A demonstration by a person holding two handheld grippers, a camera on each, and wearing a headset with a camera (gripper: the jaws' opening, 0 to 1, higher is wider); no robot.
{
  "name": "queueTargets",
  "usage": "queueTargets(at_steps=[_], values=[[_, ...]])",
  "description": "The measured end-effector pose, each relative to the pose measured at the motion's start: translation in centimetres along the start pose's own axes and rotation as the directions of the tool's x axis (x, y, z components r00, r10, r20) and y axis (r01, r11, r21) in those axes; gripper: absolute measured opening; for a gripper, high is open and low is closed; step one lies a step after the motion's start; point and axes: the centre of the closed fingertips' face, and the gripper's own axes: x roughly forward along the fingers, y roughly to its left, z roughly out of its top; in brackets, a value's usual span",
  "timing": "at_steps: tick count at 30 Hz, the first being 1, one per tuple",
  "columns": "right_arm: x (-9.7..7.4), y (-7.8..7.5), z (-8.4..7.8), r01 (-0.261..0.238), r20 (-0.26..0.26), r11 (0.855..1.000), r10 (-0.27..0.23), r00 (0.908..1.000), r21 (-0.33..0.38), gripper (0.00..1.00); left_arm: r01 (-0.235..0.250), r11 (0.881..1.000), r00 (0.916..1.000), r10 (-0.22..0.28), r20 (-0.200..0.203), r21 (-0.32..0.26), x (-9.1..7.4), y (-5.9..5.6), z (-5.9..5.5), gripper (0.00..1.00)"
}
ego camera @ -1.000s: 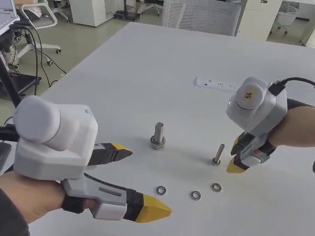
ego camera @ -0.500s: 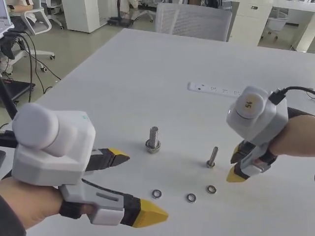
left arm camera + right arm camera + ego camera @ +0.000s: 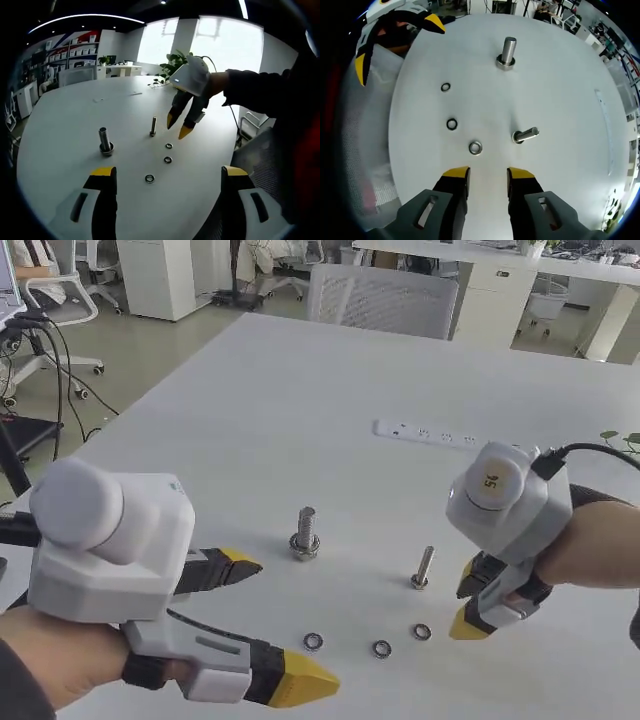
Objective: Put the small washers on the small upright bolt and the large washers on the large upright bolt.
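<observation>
Where the white counter (image 3: 300, 410) is seen from the head view, three washers are laid flat in a loose row near its front edge: the first washer (image 3: 313, 642), the middle washer (image 3: 381, 649) and the third washer (image 3: 422, 632). Behind them the large upright bolt (image 3: 305, 532) is stood with a ring at its base, and the small upright bolt (image 3: 422, 568) is stood apart to its right. The left gripper (image 3: 292, 620) is held with jaws wide apart, nothing between them. The right gripper (image 3: 460, 612) is poised just beside the third washer, jaws parted narrowly, nothing gripped. A power strip (image 3: 425, 433) is laid farther back.
</observation>
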Motion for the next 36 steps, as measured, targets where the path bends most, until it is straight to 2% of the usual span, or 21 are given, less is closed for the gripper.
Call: queueTargets(at_steps=[14,24,36], values=[[1.4,1.9,1.4,-0.035,-0.002,0.999,0.035,0.9994,-0.040,0.30,-0.004,1.000,0.9999,0.004,0.012,0.005,-0.2,0.0,0.2,0.86],[2.2,2.3,2.0,-0.043,-0.006,0.997,0.043,0.9991,-0.062,0.28,-0.007,1.000,0.9998,0.007,0.017,0.005,-0.3,-0.1,0.1,0.86],[2.7,2.3,1.9,-0.038,-0.019,0.995,0.037,0.9992,-0.089,0.24,-0.006,1.000,0.9998,0.006,0.021,0.001,-0.3,-0.2,-0.1,0.85]])
